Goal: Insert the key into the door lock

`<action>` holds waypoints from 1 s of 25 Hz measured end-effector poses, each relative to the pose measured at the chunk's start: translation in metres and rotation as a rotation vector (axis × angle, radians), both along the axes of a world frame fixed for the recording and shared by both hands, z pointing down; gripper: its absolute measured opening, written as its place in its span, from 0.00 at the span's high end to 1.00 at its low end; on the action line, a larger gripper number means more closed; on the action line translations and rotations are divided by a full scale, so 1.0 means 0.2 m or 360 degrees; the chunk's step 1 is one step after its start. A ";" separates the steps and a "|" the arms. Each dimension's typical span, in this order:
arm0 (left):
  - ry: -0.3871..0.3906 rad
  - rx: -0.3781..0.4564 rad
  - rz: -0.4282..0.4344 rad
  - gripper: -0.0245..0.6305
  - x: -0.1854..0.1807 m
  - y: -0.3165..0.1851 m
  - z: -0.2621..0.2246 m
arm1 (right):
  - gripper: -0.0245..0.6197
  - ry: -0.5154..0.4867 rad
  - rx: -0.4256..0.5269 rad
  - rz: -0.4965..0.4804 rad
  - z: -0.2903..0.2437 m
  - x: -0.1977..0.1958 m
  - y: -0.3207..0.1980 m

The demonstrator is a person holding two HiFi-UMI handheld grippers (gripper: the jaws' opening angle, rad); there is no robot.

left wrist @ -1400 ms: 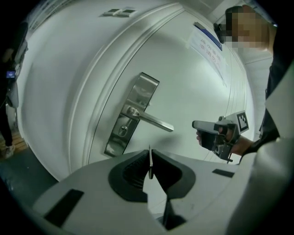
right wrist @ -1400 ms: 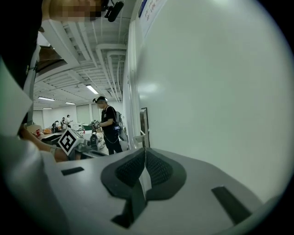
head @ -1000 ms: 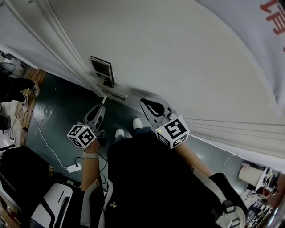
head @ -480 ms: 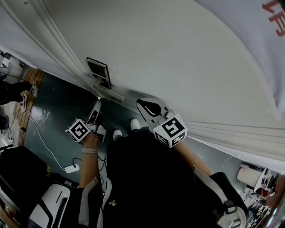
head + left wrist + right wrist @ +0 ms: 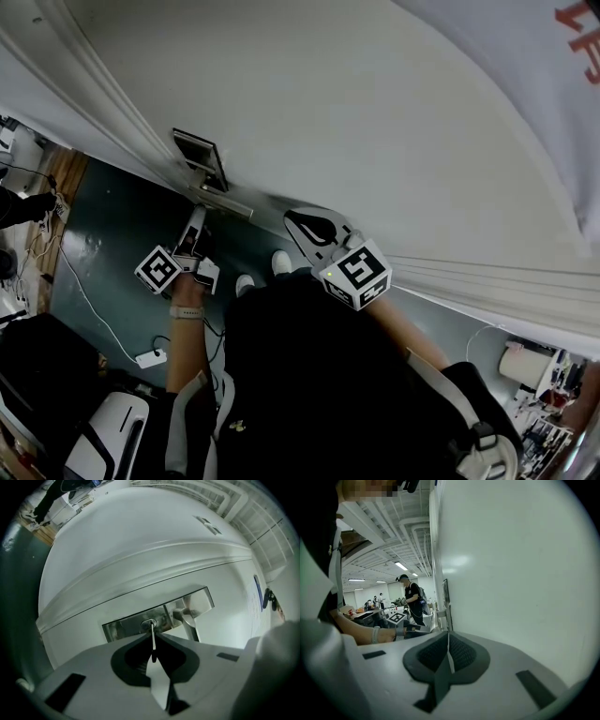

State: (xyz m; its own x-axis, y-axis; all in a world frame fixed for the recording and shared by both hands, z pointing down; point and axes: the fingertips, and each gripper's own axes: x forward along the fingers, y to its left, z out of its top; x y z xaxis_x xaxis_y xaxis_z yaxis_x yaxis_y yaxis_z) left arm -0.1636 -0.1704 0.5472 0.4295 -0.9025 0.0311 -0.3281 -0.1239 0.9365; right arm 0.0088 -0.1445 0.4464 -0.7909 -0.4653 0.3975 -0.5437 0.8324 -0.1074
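The white door [image 5: 375,122] carries a metal lock plate [image 5: 200,159] with a lever handle [image 5: 225,202] beside it. In the left gripper view the plate [image 5: 126,626] shows a round keyhole [image 5: 149,623], and the handle [image 5: 187,616] sits to its right. My left gripper [image 5: 153,638] is shut on a thin silver key [image 5: 153,646] whose tip reaches the keyhole; how deep it sits I cannot tell. In the head view the left gripper [image 5: 196,216] points up at the plate. My right gripper [image 5: 300,218] hangs shut beside the door, nothing between its fingers [image 5: 448,635].
Dark green floor [image 5: 103,244] lies left of the door, with a cable and a white power strip [image 5: 150,355] on it. In the right gripper view a person [image 5: 412,599] stands in the background among desks. Moulded door trim [image 5: 84,75] runs past the lock plate.
My left gripper has moved up toward the lock plate, bringing the key to the keyhole. The right gripper has stayed almost still.
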 end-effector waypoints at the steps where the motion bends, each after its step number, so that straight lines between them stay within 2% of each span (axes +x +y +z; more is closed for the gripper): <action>1: 0.0015 -0.0002 -0.0002 0.92 0.00 -0.01 0.00 | 0.93 0.0002 0.0001 -0.0004 0.00 0.00 0.00; 18: 0.0113 -0.0025 0.0039 0.92 0.01 -0.09 0.01 | 0.93 0.0024 0.0013 -0.0024 0.01 0.00 0.00; 23: 0.0235 -0.0062 0.0091 0.92 0.02 -0.09 0.01 | 0.93 0.0027 0.0011 -0.0015 0.01 0.00 0.00; 25: 0.0245 -0.0076 0.0109 0.92 0.01 -0.10 0.02 | 0.93 0.0025 0.0009 -0.0013 0.01 -0.01 0.00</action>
State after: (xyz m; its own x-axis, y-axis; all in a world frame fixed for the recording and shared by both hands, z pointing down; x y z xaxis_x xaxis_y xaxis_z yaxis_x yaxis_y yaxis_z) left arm -0.1612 -0.1897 0.5507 0.4929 -0.8701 0.0025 -0.1727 -0.0950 0.9804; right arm 0.0066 -0.1451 0.4477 -0.7886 -0.4611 0.4069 -0.5382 0.8375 -0.0941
